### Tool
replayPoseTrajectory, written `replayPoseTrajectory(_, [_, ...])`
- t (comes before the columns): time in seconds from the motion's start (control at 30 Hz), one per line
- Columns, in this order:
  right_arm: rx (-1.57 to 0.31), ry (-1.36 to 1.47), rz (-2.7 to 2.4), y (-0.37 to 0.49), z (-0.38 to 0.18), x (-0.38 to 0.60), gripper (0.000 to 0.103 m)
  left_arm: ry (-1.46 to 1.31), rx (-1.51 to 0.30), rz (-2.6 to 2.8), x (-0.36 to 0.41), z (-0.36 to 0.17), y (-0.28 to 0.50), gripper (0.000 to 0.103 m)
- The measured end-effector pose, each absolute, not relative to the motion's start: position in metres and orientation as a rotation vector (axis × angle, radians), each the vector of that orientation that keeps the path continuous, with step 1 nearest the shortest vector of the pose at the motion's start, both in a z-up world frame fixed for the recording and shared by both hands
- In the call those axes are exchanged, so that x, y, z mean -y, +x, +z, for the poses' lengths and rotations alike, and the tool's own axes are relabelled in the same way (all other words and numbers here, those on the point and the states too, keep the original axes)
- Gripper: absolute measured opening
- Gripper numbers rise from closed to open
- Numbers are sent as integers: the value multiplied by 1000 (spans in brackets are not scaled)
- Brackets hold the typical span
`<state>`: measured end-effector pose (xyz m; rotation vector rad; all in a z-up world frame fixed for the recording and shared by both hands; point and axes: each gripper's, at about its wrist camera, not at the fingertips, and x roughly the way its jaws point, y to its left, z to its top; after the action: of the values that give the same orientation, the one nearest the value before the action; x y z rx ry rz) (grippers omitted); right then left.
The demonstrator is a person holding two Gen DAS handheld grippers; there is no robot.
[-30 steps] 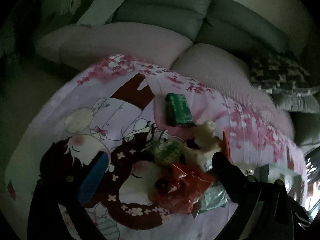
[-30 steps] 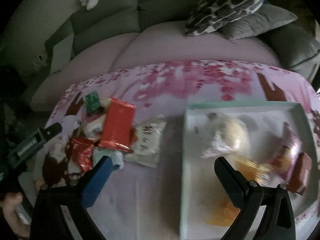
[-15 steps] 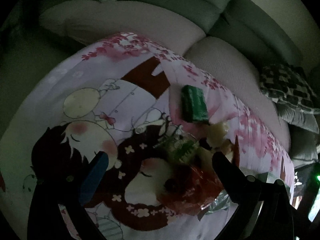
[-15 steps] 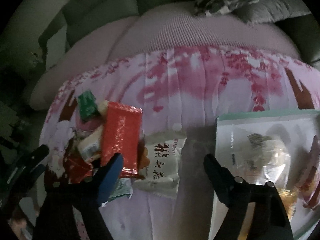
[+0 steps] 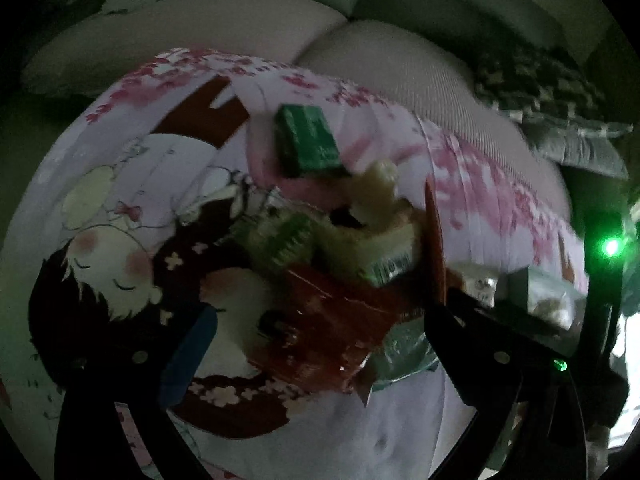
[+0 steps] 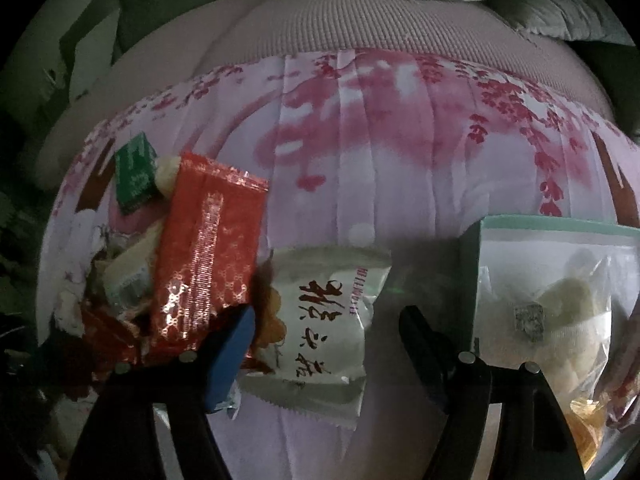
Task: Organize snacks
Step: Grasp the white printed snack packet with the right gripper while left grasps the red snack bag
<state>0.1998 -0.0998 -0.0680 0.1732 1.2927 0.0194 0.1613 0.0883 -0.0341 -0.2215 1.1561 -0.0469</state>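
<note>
Right hand-held gripper (image 6: 326,330) spread, straddling white snack packet (image 6: 320,328), pads off it. Only its view shows mint tray (image 6: 560,229). Left hand-held gripper (image 5: 316,330) spread over dark red wrapper (image 5: 332,320).

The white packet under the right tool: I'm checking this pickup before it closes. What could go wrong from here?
1. The white packet lies partly under the red wrapper, so lifting it could drag the pile along.
2. The right tool is open around it; its blue finger sits near the red wrapper's edge and might catch both.
</note>
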Motion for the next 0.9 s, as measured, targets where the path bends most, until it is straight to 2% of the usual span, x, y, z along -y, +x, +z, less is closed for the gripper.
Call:
replayPoseTrajectory(0.2, [-1301, 68, 0, 206, -75, 85, 77, -179, -1212, -31, -80, -52, 164, 102])
replayPoseTrajectory(0.27, [-1297, 64, -2, 207, -76, 84, 77, -167, -1233, -17, -80, -58, 166, 93])
replayPoseTrajectory(0.3, [-1295, 63, -2, 206, -76, 85, 75, -165, -1239, -10, -80, -59, 166, 86])
replayPoseTrajectory(0.33, [-1293, 62, -4, 206, -76, 86, 73, -181, -1237, -13, -82, -59, 166, 84])
replayPoseTrajectory(0.37, [-1289, 61, -10, 205, -76, 87, 67, -200, -1235, -19, -85, -59, 166, 83])
replayPoseTrajectory(0.43, [-1284, 62, -19, 204, -74, 90, 57, -220, -1226, -14, -89, -57, 165, 73])
replayPoseTrajectory(0.53, [-1279, 93, -8, 203, -73, 96, 56, -248, -1219, -13, -94, -56, 163, 55])
replayPoseTrajectory(0.63, [-1272, 94, -4, 202, -73, 98, 56, -247, -1214, 6, -97, -55, 162, 48])
replayPoseTrajectory(0.9, [-1228, 170, 30, 187, -56, 115, 56, -283, -1148, 20, -110, -35, 158, 47])
